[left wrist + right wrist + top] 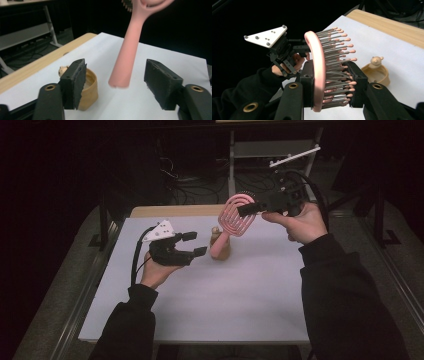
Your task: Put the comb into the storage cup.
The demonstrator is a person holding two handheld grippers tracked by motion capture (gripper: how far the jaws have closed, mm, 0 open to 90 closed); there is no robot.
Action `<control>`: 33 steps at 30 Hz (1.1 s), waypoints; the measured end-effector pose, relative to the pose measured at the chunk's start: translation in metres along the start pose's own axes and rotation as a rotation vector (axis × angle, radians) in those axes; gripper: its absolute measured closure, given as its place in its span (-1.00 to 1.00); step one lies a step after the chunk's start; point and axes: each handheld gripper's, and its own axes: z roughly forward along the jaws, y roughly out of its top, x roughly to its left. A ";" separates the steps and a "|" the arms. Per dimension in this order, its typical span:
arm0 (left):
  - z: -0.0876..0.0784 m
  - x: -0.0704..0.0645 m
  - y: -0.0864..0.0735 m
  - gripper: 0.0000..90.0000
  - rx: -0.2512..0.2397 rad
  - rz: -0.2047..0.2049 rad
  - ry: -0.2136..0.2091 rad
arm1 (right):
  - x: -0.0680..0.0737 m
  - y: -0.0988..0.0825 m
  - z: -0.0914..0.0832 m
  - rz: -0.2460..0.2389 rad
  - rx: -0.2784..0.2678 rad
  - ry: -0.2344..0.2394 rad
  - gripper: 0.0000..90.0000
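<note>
Lifting the pink hairbrush [239, 215] by its head at upper centre, the right gripper [332, 87] is clamped on it; the left gripper [192, 245], jaws apart, flanks the handle without contact, seemingly releasing it.

- We see a pink smooth matt plastic hairbrush [317, 72] with thin grey metal-looking bristles.
- Our black gripper pads [76, 82] look rough and matt.
- At nine o'clock of the brush handle sits a tan smooth matt round dish [90, 91].
- The white table sheet [225, 290] looks matt over pale wood.
</note>
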 end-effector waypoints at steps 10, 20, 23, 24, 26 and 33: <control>-0.009 0.006 -0.012 -0.44 0.006 -0.031 -0.009 | 0.001 0.007 -0.021 -0.002 -0.029 -0.041 0.40; -0.016 0.009 -0.025 -0.75 0.035 -0.071 -0.006 | -0.007 0.015 -0.037 0.018 -0.062 -0.083 0.40; -0.017 0.010 -0.028 -0.83 0.032 -0.076 -0.019 | -0.009 0.016 -0.039 0.019 -0.068 -0.089 0.40; -0.018 0.010 -0.031 -0.94 0.028 -0.073 -0.017 | -0.011 0.016 -0.040 0.023 -0.074 -0.096 0.40; -0.018 0.010 -0.033 -0.98 0.030 -0.070 -0.020 | -0.012 0.016 -0.040 0.024 -0.077 -0.096 0.40; -0.021 0.013 -0.044 -1.00 0.044 -0.080 -0.010 | -0.017 0.020 -0.042 0.035 -0.098 -0.120 0.40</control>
